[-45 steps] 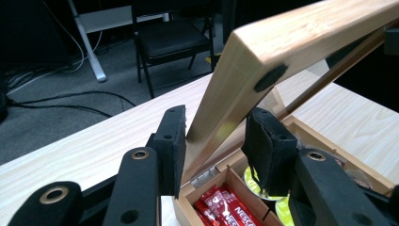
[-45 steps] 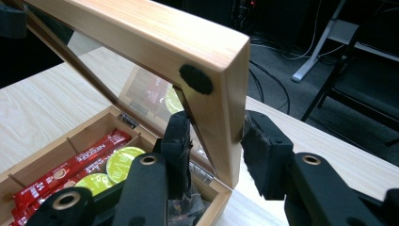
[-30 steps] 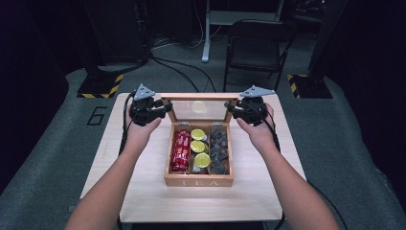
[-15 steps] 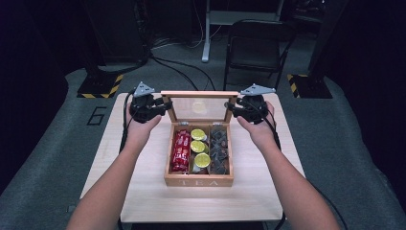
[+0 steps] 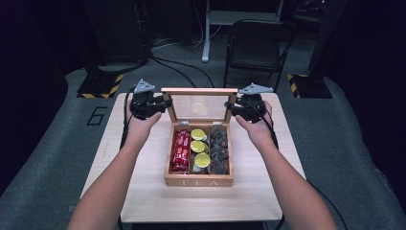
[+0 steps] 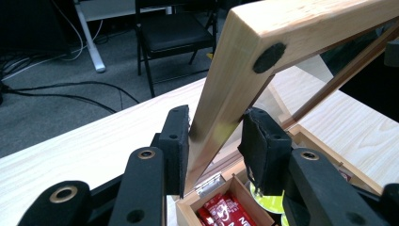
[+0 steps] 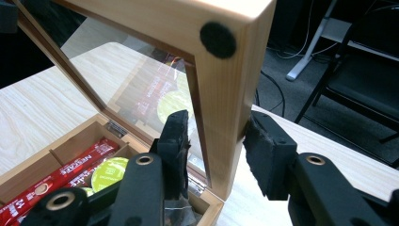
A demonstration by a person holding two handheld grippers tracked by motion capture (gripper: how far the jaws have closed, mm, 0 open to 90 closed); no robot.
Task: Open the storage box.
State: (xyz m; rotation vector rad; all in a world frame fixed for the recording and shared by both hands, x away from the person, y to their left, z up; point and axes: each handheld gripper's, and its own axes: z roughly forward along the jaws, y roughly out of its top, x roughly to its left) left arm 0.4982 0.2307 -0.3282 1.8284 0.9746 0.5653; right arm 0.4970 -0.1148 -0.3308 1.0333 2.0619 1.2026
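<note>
A wooden tea box [image 5: 198, 181] marked TEA stands on the table with its glass-paned lid [image 5: 199, 90] raised almost upright. It holds red sachets [image 5: 181, 151], lime-green capsules [image 5: 198, 146] and dark pouches [image 5: 219, 148] in separate compartments. My left gripper [image 5: 165, 103] is shut on the lid's left rail [image 6: 291, 33], one pad on each face [image 6: 214, 136]. My right gripper [image 5: 232, 105] clamps the lid's right rail [image 7: 155, 19]; its jaws [image 7: 214, 136] have just eased slightly, and the pads still touch the wood.
The pale wooden table [image 5: 143, 191] has bare room on both sides of the box and in front of it. A black folding chair [image 5: 253, 48] and a white stand leg [image 5: 207, 43] stand beyond the far edge. Cables cross the grey floor.
The lid has tipped slightly further up and back. Both hands have hardly moved and keep their grip on its side rails.
</note>
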